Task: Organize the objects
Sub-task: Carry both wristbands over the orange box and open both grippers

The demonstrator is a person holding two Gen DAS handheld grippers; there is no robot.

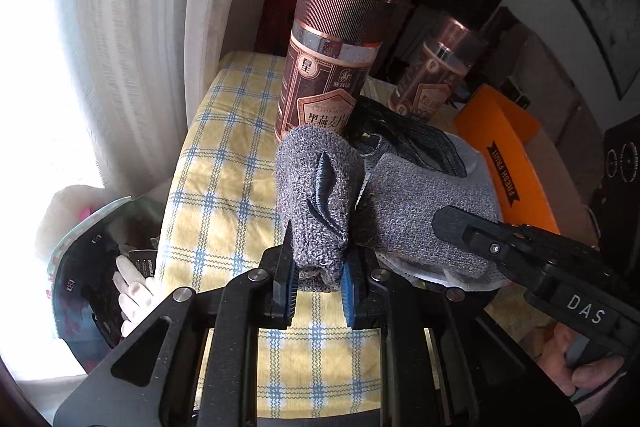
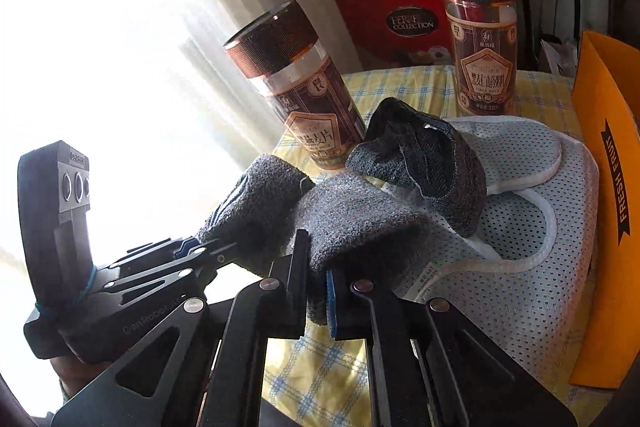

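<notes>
Over the checked counter (image 1: 224, 163): both grippers clamp one grey sock (image 1: 316, 195), each on an end.

Left gripper (image 1: 318, 281) has its jaws narrowed on the near sock end, whose long axis runs away toward the tall jar (image 1: 328, 67); right gripper (image 2: 318, 291) grips the other end, jaws likewise closed on cloth. Only the right view shows the mesh garment (image 2: 532, 211) spread under a darker sock (image 2: 432, 167), and the red box (image 2: 400, 23). Only the left view shows a gloved hand (image 1: 132, 291) low beside the counter.
</notes>
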